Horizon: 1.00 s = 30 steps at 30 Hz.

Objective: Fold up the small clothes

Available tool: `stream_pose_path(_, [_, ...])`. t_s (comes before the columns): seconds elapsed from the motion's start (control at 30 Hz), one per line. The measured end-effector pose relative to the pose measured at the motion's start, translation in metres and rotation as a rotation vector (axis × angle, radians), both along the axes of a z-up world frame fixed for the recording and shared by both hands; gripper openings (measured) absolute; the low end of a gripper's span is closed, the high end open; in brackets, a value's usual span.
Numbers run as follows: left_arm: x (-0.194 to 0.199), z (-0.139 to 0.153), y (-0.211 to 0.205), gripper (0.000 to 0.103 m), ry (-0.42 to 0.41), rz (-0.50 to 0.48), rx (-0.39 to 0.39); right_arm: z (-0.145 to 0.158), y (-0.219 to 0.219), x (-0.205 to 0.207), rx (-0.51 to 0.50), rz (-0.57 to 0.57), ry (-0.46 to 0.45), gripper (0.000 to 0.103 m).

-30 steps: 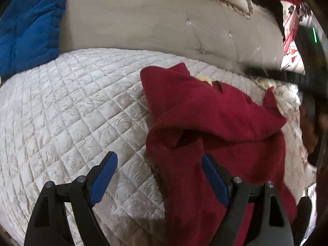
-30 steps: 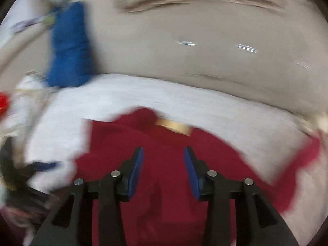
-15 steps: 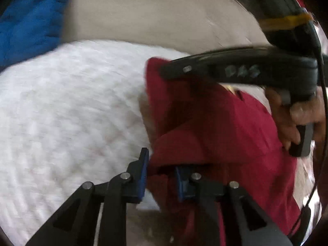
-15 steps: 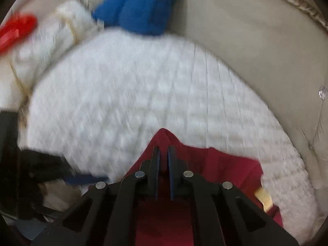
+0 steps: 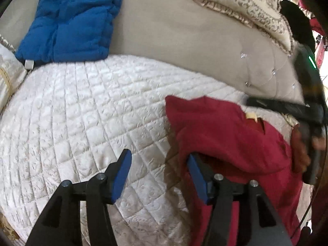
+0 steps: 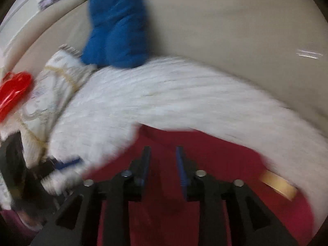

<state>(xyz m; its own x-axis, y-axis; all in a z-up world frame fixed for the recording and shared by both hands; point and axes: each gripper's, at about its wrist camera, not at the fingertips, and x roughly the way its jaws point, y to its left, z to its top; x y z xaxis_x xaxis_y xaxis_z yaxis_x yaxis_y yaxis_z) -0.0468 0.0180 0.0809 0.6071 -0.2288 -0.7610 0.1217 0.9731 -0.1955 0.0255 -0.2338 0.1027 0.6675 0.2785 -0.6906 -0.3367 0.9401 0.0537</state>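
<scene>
Left gripper (image 5: pixel 157 172): pitched down over the white quilted cover (image 5: pixel 82 112), jaws parted after just opening, nothing between the blue pads; its right finger rests at the left edge of the red garment (image 5: pixel 235 139), which lies rumpled on the right part of the cover in front of the beige backrest (image 5: pixel 184 47). Right gripper (image 6: pixel 162 164): also tilted down, above the same garment, jaws a narrow gap apart and just opening, red cloth seen behind the gap, no pinch evident. Right wrist view heavily blurred; a tan label (image 6: pixel 278 182), blue padded item (image 5: pixel 69 20) and patterned cushion (image 5: pixel 250 8) are partly cut off.
</scene>
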Motion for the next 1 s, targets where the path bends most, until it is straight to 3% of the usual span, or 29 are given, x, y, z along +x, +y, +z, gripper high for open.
stream_pose_path(0.1, [-0.005, 0.016, 0.001, 0.076, -0.050, 0.024, 0.028, 0.011, -0.085, -0.063, -0.075, -0.217, -0.060, 0.018])
stream_pose_path(0.17, [-0.005, 0.020, 0.005, 0.080, -0.064, 0.051, 0.047, 0.003, -0.122, -0.090, -0.107, -0.334, -0.040, 0.019])
stream_pose_path(0.3, [-0.001, 0.025, 0.004, 0.081, -0.050, 0.090, -0.005, -0.030, -0.175, -0.119, -0.032, -0.473, 0.055, 0.019])
stream_pose_path(0.47, [0.015, 0.015, -0.027, 0.087, -0.043, 0.069, 0.014, -0.060, -0.165, -0.110, 0.075, -0.431, 0.064, 0.015])
stream_pose_path(0.5, [0.018, 0.010, -0.033, 0.087, -0.030, 0.065, 0.025, -0.063, -0.157, -0.107, 0.025, -0.423, 0.050, 0.000])
stream_pose_path(0.57, [0.027, -0.008, -0.045, 0.086, 0.008, 0.052, 0.077, -0.057, -0.149, -0.111, -0.075, -0.442, 0.002, 0.000])
stream_pose_path(0.63, [0.031, -0.024, -0.053, 0.087, 0.049, 0.053, 0.139, -0.043, -0.157, -0.120, -0.034, -0.458, -0.043, 0.000])
stream_pose_path(0.73, [0.033, -0.045, -0.060, 0.087, 0.076, 0.044, 0.150, -0.040, -0.172, -0.118, -0.033, -0.533, -0.054, 0.000])
stream_pose_path(0.87, [0.029, -0.042, -0.061, 0.087, 0.065, 0.061, 0.141, -0.053, -0.174, -0.108, -0.067, -0.546, 0.019, 0.000])
stream_pose_path(1.0, [0.022, -0.032, -0.066, 0.087, 0.052, 0.043, 0.168, -0.034, -0.166, -0.139, -0.047, -0.576, -0.096, 0.001])
